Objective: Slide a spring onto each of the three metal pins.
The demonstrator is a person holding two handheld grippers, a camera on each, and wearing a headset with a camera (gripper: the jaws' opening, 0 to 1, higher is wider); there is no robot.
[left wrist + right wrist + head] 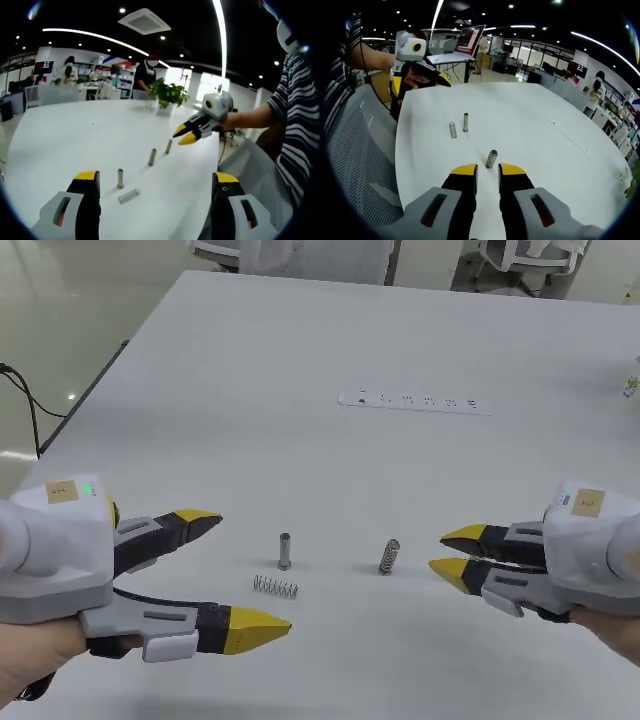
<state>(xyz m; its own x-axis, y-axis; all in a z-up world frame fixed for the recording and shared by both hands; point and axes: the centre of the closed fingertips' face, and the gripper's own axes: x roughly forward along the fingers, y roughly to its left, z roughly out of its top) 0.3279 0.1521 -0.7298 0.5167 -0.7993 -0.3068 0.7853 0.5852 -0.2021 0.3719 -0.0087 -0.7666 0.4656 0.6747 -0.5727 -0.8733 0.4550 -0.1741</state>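
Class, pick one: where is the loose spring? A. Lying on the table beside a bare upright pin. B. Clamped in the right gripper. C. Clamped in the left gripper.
A: the loose spring lies flat on the table, right beside the bare pin.

Bare table (300, 390) surrounds the upright pin (285, 550), loose spring (275, 586) and spring-wrapped pin (389, 556).

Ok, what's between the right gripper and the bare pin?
A pin with a spring on it stands between the right gripper and the bare pin, nearer the gripper; the head view shows this.
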